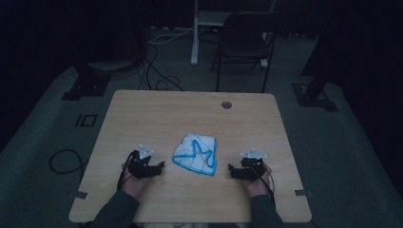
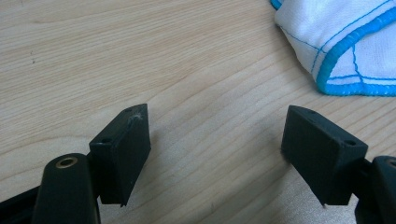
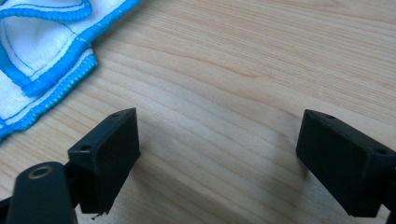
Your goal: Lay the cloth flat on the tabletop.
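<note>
While both forearms come in from the near edge of the table (image 1: 142,109), I see the two hands low on the wood, one on each side of the cloth (image 1: 196,154). Left gripper (image 1: 160,165) lies near the near-left part of the table, its tip turned inward toward the cloth; the left hand (image 1: 134,184) sits behind it, wrist roughly level. In the left gripper view its jaws stand spread wide, only bare wood between them, cloth corner off to the upper right, not touching. Right gripper (image 1: 230,167) mirrors it on the other side, tip turned inward, right hand (image 1: 259,183) behind. In the right gripper view its jaws are spread too, nothing between, cloth edge at upper left, apart from the pads.

The cloth is white with a blue stitched hem, crumpled and partly folded, just this side of the table's middle. In the high view its long axis runs on a slant from far-left to near-right, the wider lower edge facing me.

Farther out: a round hole (image 1: 226,104) in the tabletop near the far edge, then a dark chair (image 1: 244,40) and loose cables (image 1: 157,71) on the floor.
</note>
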Action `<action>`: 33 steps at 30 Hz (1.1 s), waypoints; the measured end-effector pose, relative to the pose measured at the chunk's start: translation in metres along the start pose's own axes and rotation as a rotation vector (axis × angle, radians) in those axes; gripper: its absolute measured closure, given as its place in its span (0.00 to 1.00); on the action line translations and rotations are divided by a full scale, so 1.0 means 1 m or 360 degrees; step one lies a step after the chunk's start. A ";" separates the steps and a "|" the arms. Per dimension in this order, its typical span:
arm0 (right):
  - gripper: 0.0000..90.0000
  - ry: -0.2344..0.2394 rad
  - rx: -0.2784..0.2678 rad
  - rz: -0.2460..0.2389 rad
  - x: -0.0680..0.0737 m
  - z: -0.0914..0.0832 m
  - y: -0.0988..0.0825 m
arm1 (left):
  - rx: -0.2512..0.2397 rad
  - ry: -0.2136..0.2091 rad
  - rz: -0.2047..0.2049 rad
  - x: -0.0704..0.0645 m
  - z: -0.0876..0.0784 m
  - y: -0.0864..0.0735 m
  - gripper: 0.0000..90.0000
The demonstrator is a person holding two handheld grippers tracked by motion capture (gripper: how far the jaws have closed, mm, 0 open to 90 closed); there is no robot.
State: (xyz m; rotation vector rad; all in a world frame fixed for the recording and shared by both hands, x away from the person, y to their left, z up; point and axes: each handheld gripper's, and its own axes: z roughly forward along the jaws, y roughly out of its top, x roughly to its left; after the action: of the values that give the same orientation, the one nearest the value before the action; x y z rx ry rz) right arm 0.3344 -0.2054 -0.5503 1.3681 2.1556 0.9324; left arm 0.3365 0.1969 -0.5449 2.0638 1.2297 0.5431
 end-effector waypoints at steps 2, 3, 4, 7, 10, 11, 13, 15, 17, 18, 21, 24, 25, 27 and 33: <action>0.15 0.0004 0.0000 -0.0002 0.002 0.000 0.000 | -0.0003 -0.0011 0.0014 -0.001 -0.001 0.000 0.30; 0.15 0.0004 0.0000 -0.0002 0.002 0.000 0.000 | -0.0003 -0.0011 0.0014 -0.001 -0.001 0.000 0.33; 0.15 0.0012 0.0000 -0.0011 0.003 0.000 0.000 | -0.0002 -0.0017 0.0017 -0.002 -0.002 0.000 0.33; 0.16 0.0039 -0.0002 -0.0034 0.006 0.001 0.001 | 0.0027 -0.0026 0.0024 -0.004 -0.003 0.002 0.39; 0.16 0.0042 -0.0002 -0.0041 0.007 0.001 0.001 | 0.0039 -0.0030 0.0025 -0.004 -0.003 0.003 0.40; 0.16 0.0046 -0.0003 -0.0044 0.007 0.001 0.001 | 0.0053 -0.0030 0.0029 -0.004 -0.003 0.004 0.40; 0.16 0.0046 -0.0003 -0.0044 0.007 0.001 0.001 | 0.0049 -0.0032 0.0028 -0.005 -0.003 0.005 0.45; 0.16 0.0047 -0.0003 -0.0045 0.007 0.001 0.001 | 0.0049 -0.0026 0.0024 -0.005 -0.004 0.005 0.48; 0.16 0.0045 -0.0003 -0.0043 0.007 0.001 0.001 | 0.0050 -0.0025 0.0024 -0.005 -0.004 0.005 0.50; 0.16 0.0044 -0.0004 -0.0042 0.007 0.001 0.001 | 0.0054 -0.0016 0.0014 -0.005 -0.004 0.005 0.51; 0.16 0.0044 -0.0003 -0.0042 0.007 0.001 0.001 | 0.0067 0.0022 -0.0027 -0.005 -0.005 0.007 0.58; 0.16 0.0044 -0.0004 -0.0041 0.007 0.001 0.001 | 0.0073 -0.0009 -0.0016 -0.006 -0.007 0.009 0.60; 0.16 0.0044 -0.0004 -0.0042 0.007 0.001 0.001 | 0.0066 -0.0025 -0.0009 -0.007 -0.008 0.010 0.61; 0.16 0.0045 -0.0004 -0.0043 0.007 0.001 0.001 | 0.0046 -0.0045 0.0019 -0.009 -0.010 0.013 0.61; 0.16 0.0045 -0.0003 -0.0043 0.007 0.001 0.001 | -0.0005 -0.0097 0.0073 -0.014 -0.016 0.022 0.60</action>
State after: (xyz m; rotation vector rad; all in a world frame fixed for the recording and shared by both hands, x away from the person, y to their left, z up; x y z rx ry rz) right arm 0.3330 -0.1982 -0.5501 1.3296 2.1880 0.9488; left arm 0.3333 0.1827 -0.5176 2.0945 1.1485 0.4994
